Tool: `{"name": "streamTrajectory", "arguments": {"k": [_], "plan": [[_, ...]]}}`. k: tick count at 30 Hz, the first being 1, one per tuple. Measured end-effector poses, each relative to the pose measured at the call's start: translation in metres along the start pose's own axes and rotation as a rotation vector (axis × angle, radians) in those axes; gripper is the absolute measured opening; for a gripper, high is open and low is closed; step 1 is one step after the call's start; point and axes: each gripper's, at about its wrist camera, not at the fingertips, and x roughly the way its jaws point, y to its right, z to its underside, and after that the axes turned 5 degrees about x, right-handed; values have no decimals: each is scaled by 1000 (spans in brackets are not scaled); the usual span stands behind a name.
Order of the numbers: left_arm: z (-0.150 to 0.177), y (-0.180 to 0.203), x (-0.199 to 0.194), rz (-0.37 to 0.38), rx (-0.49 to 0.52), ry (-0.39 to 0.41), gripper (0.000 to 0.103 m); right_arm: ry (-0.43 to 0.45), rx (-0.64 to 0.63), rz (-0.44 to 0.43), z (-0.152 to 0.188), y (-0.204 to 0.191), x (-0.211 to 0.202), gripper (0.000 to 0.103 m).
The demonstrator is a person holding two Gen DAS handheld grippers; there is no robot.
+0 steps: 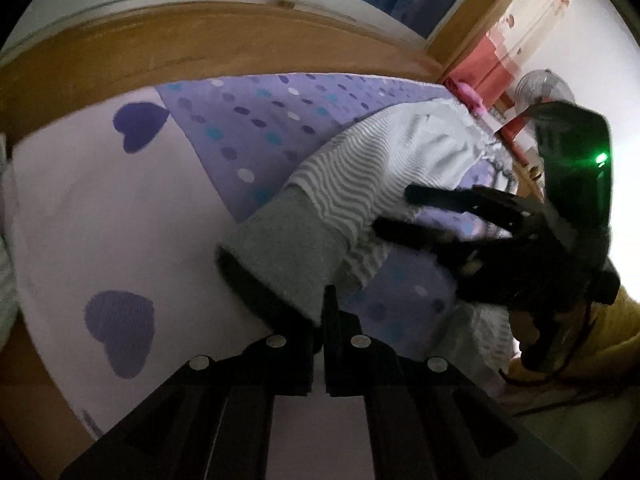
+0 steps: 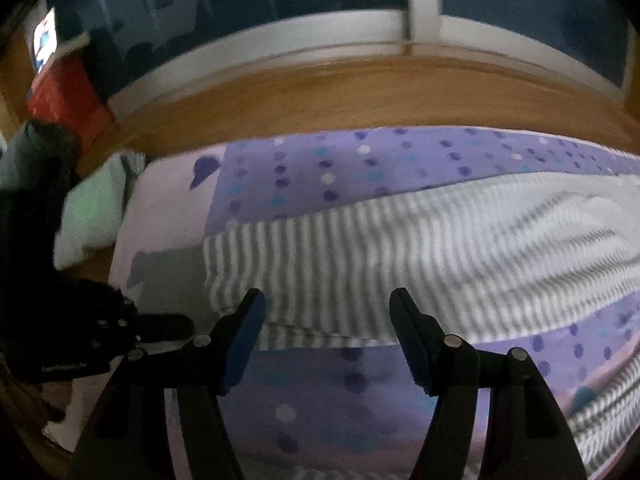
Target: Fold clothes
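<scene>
The left gripper point(image 1: 319, 320) has its jaws pressed together on the plain grey cuff point(image 1: 280, 252) of the striped garment point(image 1: 376, 160), pinching the cuff's near edge. From there the grey-and-white striped cloth runs away to the far right across the bedspread point(image 1: 100, 208) (pale lilac with purple hearts and a dotted purple panel). The right gripper point(image 2: 327, 320) hangs just above the same garment with its jaws standing wide apart and nothing between them; the striped leg point(image 2: 360, 256) lies just beyond its fingertips. In the left wrist view it shows at right, over the cloth. A wooden floor point(image 2: 320, 96) lies beyond the bed's far side.
</scene>
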Motion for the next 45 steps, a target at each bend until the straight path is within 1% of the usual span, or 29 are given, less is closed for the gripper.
{"name": "streamTrajectory", "arguments": {"k": [2, 3, 5, 6, 7, 8, 10, 12, 13, 15, 16, 18, 21, 23, 28, 30, 33, 36, 40, 45], "plan": [[0, 0, -8, -25, 7, 0, 3, -41, -42, 25, 5, -9, 14, 66], [-1, -1, -17, -24, 2, 14, 4, -37, -67, 48, 8, -14, 17, 66], [-5, -4, -36, -17, -15, 57, 13, -18, -92, 71, 12, -21, 16, 66], [-10, -5, -44, 0, -25, 93, 21, -16, -84, 68, 13, -20, 16, 66], [-16, -7, -51, 17, -35, 130, 27, -15, -72, 62, 13, -19, 16, 66], [-22, -7, -52, 39, -37, 155, 28, -14, -61, 57, 13, -18, 16, 66], [-38, -7, -42, 72, -28, 183, 28, -9, -54, 61, 13, -19, 17, 66], [-50, -10, -16, 74, -37, 154, 29, -6, -50, 65, 13, -21, 17, 66], [-49, -12, -9, 58, -36, 139, 29, -6, -49, 64, 13, -22, 16, 66], [-45, -16, 3, 23, -35, 109, 28, -7, -49, 34, 13, -22, 14, 65], [-44, -18, 9, 5, -34, 94, 25, -7, -49, 16, 14, -22, 12, 65], [-40, -22, 21, -30, -32, 64, 24, 3, -43, -22, 16, -22, 5, 65], [-34, -26, 13, -52, -43, 55, 24, 15, -31, -59, 19, -22, -5, 65], [-31, -26, 7, -59, -57, 52, 24, 21, -35, -56, 21, -23, -11, 65], [-17, -14, -12, -112, -104, 73, 26, 71, -59, -33, 30, -20, -37, 65], [-11, -2, -23, -130, -103, 96, 27, 82, -59, -27, 35, -17, -46, 66], [-9, 23, -31, -167, -76, 115, 30, 97, -25, -32, 42, -3, -60, 66], [-7, 55, -33, -202, -27, 119, 33, 106, 23, -46, 51, 15, -73, 66], [-11, 109, -19, -182, 38, 108, 34, 148, 49, -19, 69, 45, -101, 66], [-19, 182, 15, -139, 115, 78, 34, 204, 114, 35, 95, 102, -142, 66]]}}
